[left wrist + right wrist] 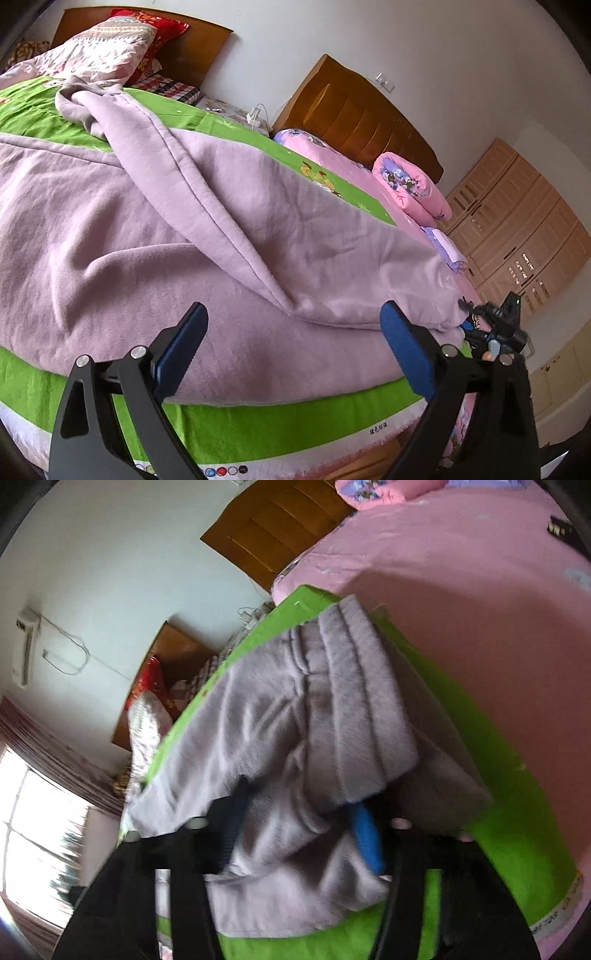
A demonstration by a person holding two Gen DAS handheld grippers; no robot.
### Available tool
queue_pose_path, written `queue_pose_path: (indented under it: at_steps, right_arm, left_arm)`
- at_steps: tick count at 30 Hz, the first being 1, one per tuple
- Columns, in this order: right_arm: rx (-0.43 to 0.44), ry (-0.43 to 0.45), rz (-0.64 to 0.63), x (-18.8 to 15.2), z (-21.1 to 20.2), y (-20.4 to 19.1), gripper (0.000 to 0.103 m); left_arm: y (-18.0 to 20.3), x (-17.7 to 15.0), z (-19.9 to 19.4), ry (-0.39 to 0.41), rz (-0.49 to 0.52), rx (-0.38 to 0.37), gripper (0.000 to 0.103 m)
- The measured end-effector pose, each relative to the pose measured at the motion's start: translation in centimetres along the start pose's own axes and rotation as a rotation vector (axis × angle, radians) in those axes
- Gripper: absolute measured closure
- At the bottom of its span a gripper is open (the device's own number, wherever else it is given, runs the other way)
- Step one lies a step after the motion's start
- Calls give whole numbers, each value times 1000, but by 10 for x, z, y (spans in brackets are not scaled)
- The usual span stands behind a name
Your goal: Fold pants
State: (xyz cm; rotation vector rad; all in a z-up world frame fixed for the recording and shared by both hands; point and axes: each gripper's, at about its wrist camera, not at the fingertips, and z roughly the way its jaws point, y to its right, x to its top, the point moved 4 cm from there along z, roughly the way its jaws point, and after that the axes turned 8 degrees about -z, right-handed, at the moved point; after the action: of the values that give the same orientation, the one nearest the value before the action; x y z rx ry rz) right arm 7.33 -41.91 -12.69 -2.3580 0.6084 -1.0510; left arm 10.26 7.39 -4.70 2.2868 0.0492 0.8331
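We see the pale lilac fleece pants [184, 236] spread on the green patterned bedsheet [258, 424], their long axis running away from us toward the wooden headboards, waist end nearest. The left gripper [291, 314] hovers just before the near edge, its blue-padded fingers [402, 354] spread wide and empty. The right gripper [299, 834] is the nearer to the cloth: a bunched fold at the waistband [351, 686] sits between its narrowed fingers [365, 834], which appear to pinch it.

Pants [155, 229] on bed [236, 435] (green sheet)
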Motion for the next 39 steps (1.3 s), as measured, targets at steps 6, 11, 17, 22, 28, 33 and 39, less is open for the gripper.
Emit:
queue_pose_path:
  at_steps: [6, 11, 17, 22, 28, 33, 39]
  right_arm:
    - [15, 61, 0, -7, -4, 10, 75]
    - [3, 86, -31, -7, -4, 6, 75]
    - [35, 94, -41, -11, -15, 3, 80]
    - [101, 134, -73, 4, -34, -10, 81]
    - [163, 182, -68, 2, -67, -2, 82]
    - [70, 79, -83, -34, -35, 30, 85]
    - [20, 103, -136, -32, -43, 17, 85]
  left_arm:
    - [-4, 10, 6, -33, -104, -66, 9]
    - [-10, 30, 32, -61, -196, -45, 15]
    - [-12, 47, 56, -94, -175, 129, 98]
    - [32, 65, -10, 123, -50, 6, 98]
    - [38, 28, -53, 152, 28, -16, 98]
    - [-16, -12, 1, -5, -5, 92, 98]
    - [-25, -9, 6, -3, -18, 85, 97]
